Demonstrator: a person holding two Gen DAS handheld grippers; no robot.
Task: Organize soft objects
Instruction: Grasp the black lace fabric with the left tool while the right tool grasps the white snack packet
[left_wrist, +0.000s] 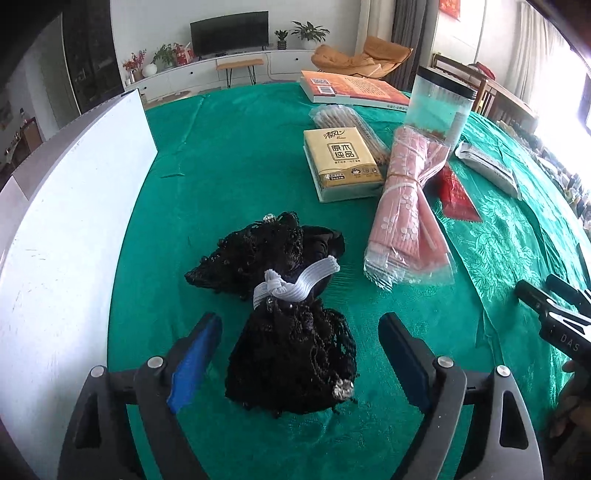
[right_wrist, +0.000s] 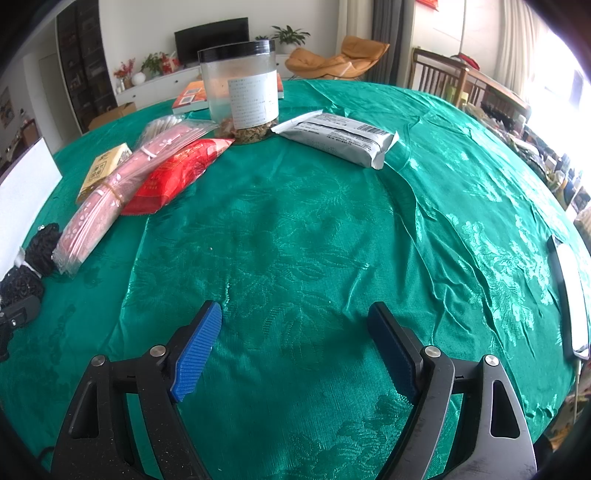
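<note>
From the left wrist, the left gripper hangs low over the green tablecloth with its jaws spread wide. The black lace bundle, cinched by a white elastic band, lies on the cloth with its near end between the blue pads, which do not press it. A white board stands at the left; farther off to the right lie a tissue pack, a pink packet and a clear jar. The right gripper pokes in at the right edge.

From the right wrist, that gripper is also spread wide and empty, over bare cloth. The lace bundle sits at the far left; the red packet and a grey pouch lie farther away.

I judge the bundle to be either just set down or about to be picked up; I cannot tell which. A pickup would mean closing on the soft lace near the band, where it is tightest, so that loose mesh does not slip out.
</note>
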